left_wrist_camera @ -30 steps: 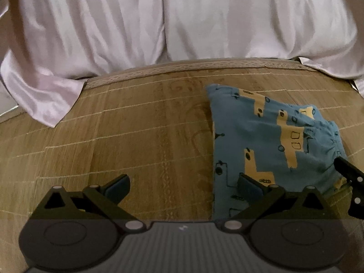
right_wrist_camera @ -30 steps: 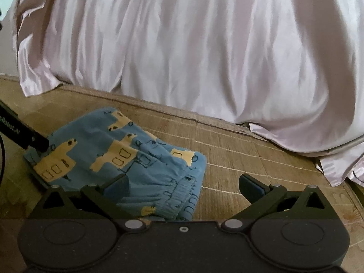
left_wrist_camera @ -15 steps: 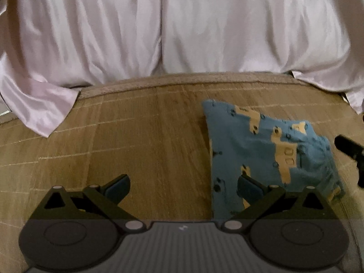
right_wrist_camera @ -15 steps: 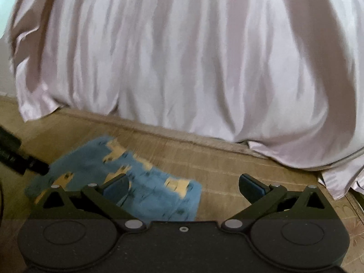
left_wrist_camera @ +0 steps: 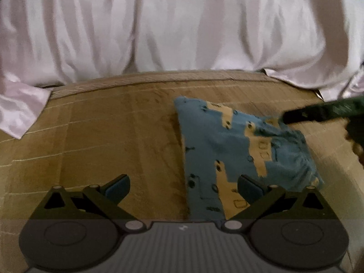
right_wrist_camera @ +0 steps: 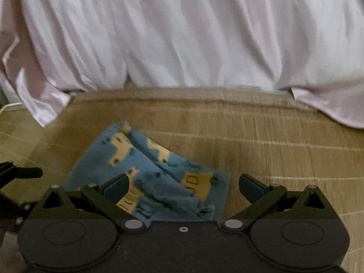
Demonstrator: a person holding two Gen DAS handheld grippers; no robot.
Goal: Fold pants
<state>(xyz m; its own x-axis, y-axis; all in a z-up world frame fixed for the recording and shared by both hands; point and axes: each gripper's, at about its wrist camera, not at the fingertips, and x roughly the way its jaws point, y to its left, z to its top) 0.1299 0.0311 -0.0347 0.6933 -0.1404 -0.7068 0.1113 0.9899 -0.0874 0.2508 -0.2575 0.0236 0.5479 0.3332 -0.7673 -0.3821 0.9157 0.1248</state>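
Two of my tongs hang over a woven bamboo mat (left_wrist_camera: 91,136), tan and ribbed, crossed by pale stitched lines and edged with a bound strip along its far side. Behind it a pale, glossy sheet (left_wrist_camera: 182,22) fills the upper half of both views, draped in soft vertical folds, with loose corners spilling onto the mat at the left and right edges. The pants (left_wrist_camera: 238,150) lie folded into a compact wedge on the mat: blue cotton printed with yellow blocky vehicles, a gathered waistband bunched at the nearer right corner. In the left view they sit right of centre; in the right view they sit lower centre, partly behind my own tool. My left gripper (left_wrist_camera: 183,184) is spread wide and grips nothing, its blue-padded right finger showing in front of the cloth. My right gripper (right_wrist_camera: 183,185) is likewise spread and empty, with the bundle showing between its fingers. In the left view, one dark finger of that right tool reaches in from the right edge above the bundle's far corner.
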